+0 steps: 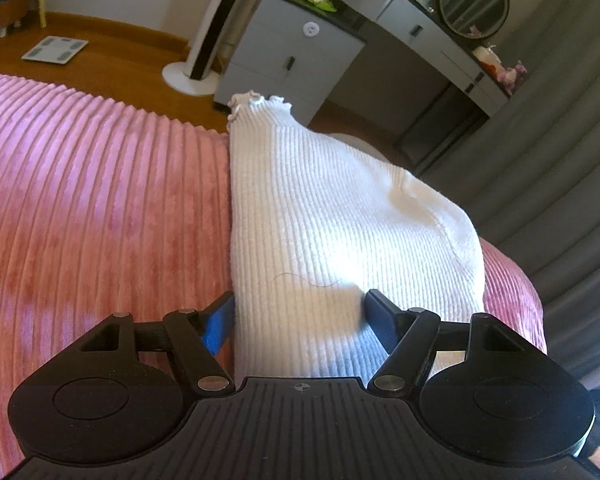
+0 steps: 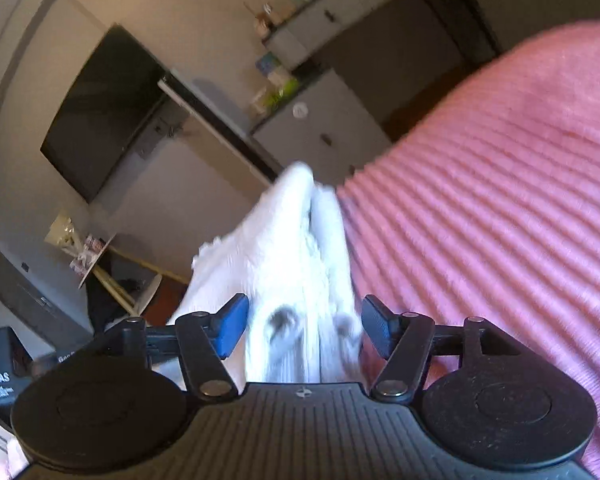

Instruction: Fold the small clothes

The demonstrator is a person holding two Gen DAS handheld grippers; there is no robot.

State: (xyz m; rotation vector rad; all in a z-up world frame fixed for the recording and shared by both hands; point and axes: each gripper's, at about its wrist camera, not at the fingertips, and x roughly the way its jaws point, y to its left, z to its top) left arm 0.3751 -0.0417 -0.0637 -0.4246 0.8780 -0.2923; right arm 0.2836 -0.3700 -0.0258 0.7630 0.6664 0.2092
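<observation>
A white ribbed knit garment (image 1: pixel 332 208) with a frilled edge at its far end hangs lifted over the pink ribbed bedspread (image 1: pixel 100 208). My left gripper (image 1: pixel 300 312) has its jaws apart, with the garment's near end lying between them. In the right wrist view the same white garment (image 2: pixel 300 264) runs between the jaws of my right gripper (image 2: pixel 304 328), which stand apart with a bunched fold between them. The view is tilted and blurred. The pink bedspread (image 2: pixel 500 220) fills its right side.
Grey drawer units and a dressing table with a round mirror (image 1: pixel 474 0) stand beyond the bed. A white tower fan (image 1: pixel 204 48) and a bathroom scale (image 1: pixel 55 50) stand on the wooden floor. A dark wall television (image 2: pixel 104 112) and a small round table (image 2: pixel 96 256) show in the right wrist view.
</observation>
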